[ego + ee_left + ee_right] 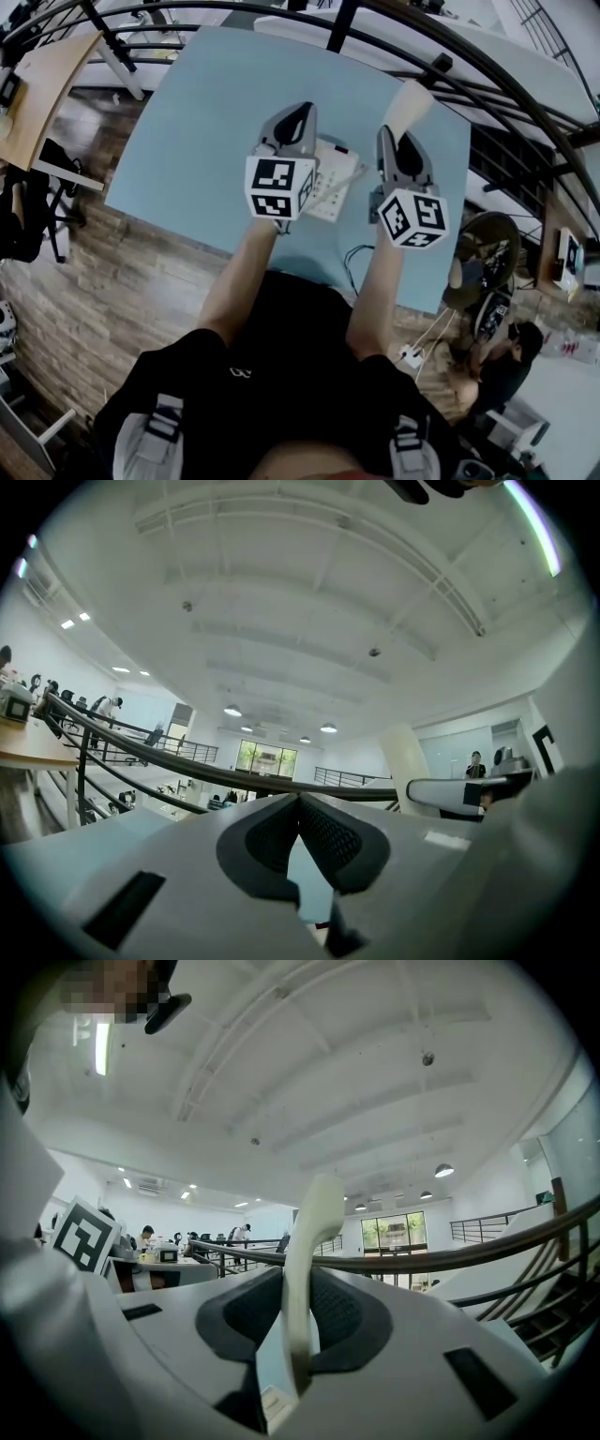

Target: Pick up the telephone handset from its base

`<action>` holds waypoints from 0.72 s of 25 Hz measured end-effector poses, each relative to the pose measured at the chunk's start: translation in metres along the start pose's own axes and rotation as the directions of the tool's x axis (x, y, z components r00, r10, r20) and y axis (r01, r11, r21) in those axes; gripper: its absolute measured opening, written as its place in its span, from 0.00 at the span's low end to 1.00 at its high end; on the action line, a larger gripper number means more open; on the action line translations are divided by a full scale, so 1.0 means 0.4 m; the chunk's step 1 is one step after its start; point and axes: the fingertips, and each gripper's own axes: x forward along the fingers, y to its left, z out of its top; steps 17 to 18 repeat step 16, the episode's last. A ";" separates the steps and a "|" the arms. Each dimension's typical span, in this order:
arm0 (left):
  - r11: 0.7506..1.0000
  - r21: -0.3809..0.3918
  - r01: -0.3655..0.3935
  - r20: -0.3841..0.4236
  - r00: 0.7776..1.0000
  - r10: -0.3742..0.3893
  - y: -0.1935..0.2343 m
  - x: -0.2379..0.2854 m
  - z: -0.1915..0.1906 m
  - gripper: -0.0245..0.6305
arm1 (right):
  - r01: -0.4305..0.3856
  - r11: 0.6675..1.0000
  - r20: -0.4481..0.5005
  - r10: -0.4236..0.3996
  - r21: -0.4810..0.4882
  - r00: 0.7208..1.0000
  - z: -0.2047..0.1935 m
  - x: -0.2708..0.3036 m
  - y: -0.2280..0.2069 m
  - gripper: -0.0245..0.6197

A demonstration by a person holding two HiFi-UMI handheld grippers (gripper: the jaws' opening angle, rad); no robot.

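Observation:
On the light blue table (206,131) sits the white telephone base (333,178), partly hidden behind my left gripper. My right gripper (397,150) is shut on the cream handset (409,98), which sticks out past its jaws, lifted off and to the right of the base. In the right gripper view the handset (309,1241) stands edge-on between the dark pads (342,1312) of my right gripper (298,1321). My left gripper (298,120) hovers over the base's left part. In its own view my left gripper (300,803) holds nothing, jaw tips together.
A black curved railing (487,66) runs behind the table. A dark cable (349,267) hangs off the table's near edge, above a white socket block (410,354) on the wooden floor. A fan (487,248) and a seated person (506,370) are at the lower right. A wooden desk (37,94) stands at the left.

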 end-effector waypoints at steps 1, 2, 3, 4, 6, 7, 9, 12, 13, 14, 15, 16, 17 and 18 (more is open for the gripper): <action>1.000 0.002 0.000 -0.001 1.000 0.000 -0.008 0.000 -0.003 0.04 | -0.001 1.000 0.002 0.001 -0.003 1.000 -0.001 -0.005 -0.006 0.17; 1.000 0.004 -0.001 -0.002 1.000 0.001 -0.012 0.000 -0.005 0.04 | -0.003 1.000 0.002 0.003 -0.004 1.000 -0.002 -0.007 -0.009 0.17; 1.000 0.004 -0.003 -0.003 1.000 0.003 -0.012 -0.001 -0.006 0.04 | -0.004 1.000 0.002 0.004 -0.004 1.000 -0.002 -0.008 -0.009 0.17; 1.000 0.004 -0.006 -0.003 1.000 0.006 -0.011 -0.002 -0.005 0.04 | -0.005 1.000 0.002 0.005 -0.004 1.000 -0.002 -0.008 -0.009 0.17; 1.000 0.003 -0.010 -0.003 1.000 0.010 -0.005 -0.003 -0.001 0.04 | -0.008 1.000 0.002 0.008 -0.005 1.000 0.001 -0.004 -0.006 0.17; 1.000 0.002 -0.012 -0.003 1.000 0.012 0.002 -0.001 0.001 0.04 | -0.009 1.000 0.002 0.009 -0.006 1.000 0.001 0.002 -0.004 0.17; 1.000 0.002 -0.014 -0.005 1.000 0.014 0.020 0.004 0.000 0.04 | -0.011 1.000 0.001 0.011 -0.010 1.000 -0.003 0.020 0.002 0.17; 1.000 0.003 -0.013 -0.010 1.000 0.013 0.010 -0.002 -0.008 0.04 | -0.013 1.000 0.001 0.013 -0.016 1.000 -0.006 0.007 -0.002 0.17; 1.000 0.004 -0.012 -0.011 1.000 0.012 -0.004 -0.008 -0.011 0.04 | -0.013 1.000 0.003 0.013 -0.018 1.000 -0.005 -0.007 -0.008 0.17; 1.000 0.005 -0.012 -0.011 1.000 0.012 -0.018 -0.013 -0.014 0.04 | -0.014 1.000 0.005 0.014 -0.019 1.000 -0.004 -0.021 -0.013 0.17; 1.000 0.006 -0.012 -0.011 1.000 0.012 -0.031 -0.019 -0.017 0.04 | -0.014 1.000 0.007 0.014 -0.021 1.000 -0.004 -0.034 -0.018 0.17; 1.000 0.007 -0.011 -0.011 1.000 0.011 -0.044 -0.024 -0.020 0.04 | -0.014 1.000 0.009 0.014 -0.022 1.000 -0.003 -0.047 -0.024 0.17; 1.000 0.007 -0.011 -0.011 1.000 0.011 -0.044 -0.024 -0.020 0.04 | -0.014 1.000 0.009 0.014 -0.022 1.000 -0.003 -0.047 -0.024 0.17; 1.000 0.007 -0.011 -0.011 1.000 0.011 -0.044 -0.024 -0.020 0.04 | -0.014 1.000 0.009 0.014 -0.022 1.000 -0.003 -0.047 -0.024 0.17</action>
